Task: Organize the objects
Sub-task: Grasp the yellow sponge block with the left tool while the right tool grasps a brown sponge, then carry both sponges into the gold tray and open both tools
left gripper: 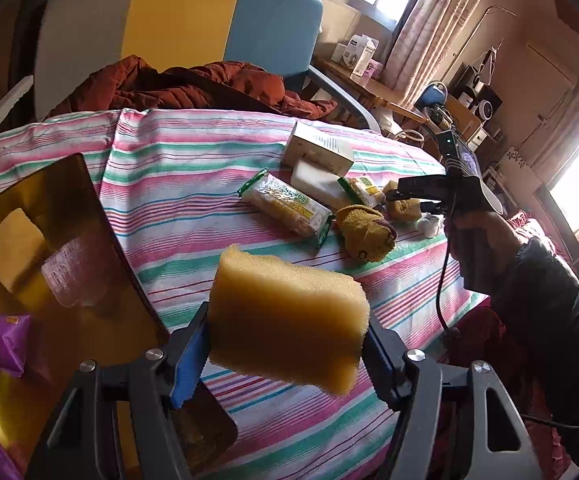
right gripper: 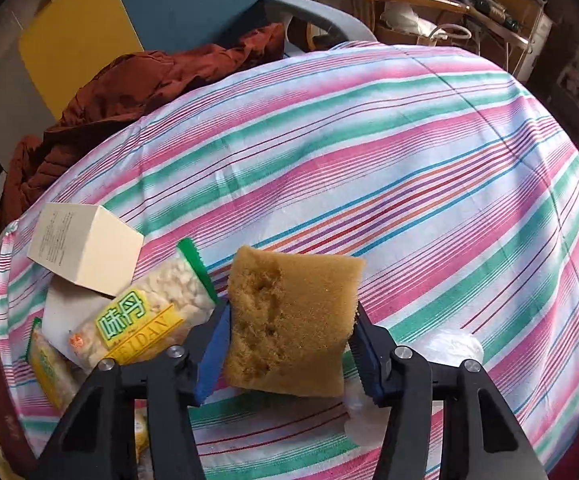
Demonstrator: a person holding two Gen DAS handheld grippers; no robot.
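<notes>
Left wrist view, from its left edge: an amber tray (left gripper: 89,216) lies at nine o'clock on the striped cloth (left gripper: 193,168) covering the worktop, holding a yellow sponge (left gripper: 13,248), a clear embossed packet (left gripper: 69,272) and a purple wrapper (left gripper: 7,344). At six o'clock the left hand-held gripper (left gripper: 285,340) clamps a pale yellow sponge block (left gripper: 289,320) between its blue-padded jaws, lifted clear of the cloth and just beside the tray's right rim. Toward one o'clock sit a rice-cracker packet (left gripper: 285,208), a white box (left gripper: 317,148) and a rolled mustard sock (left gripper: 365,232). At three o'clock the right hand-held gripper (left gripper: 403,196) pinches a brown sponge (left gripper: 403,206), held by a hand (left gripper: 477,248) in a dark sleeve.

Right wrist view, left to right: a cream box (right gripper: 85,248) at nine o'clock, with the cracker packet (right gripper: 145,312) overlapping its lower edge, then the right hand-held gripper (right gripper: 289,332) at six o'clock, closed on the pitted brown sponge (right gripper: 289,320), which is held above the cloth (right gripper: 409,160). A clear plastic item (right gripper: 453,344) lies at five o'clock, too blurred to identify.
</notes>
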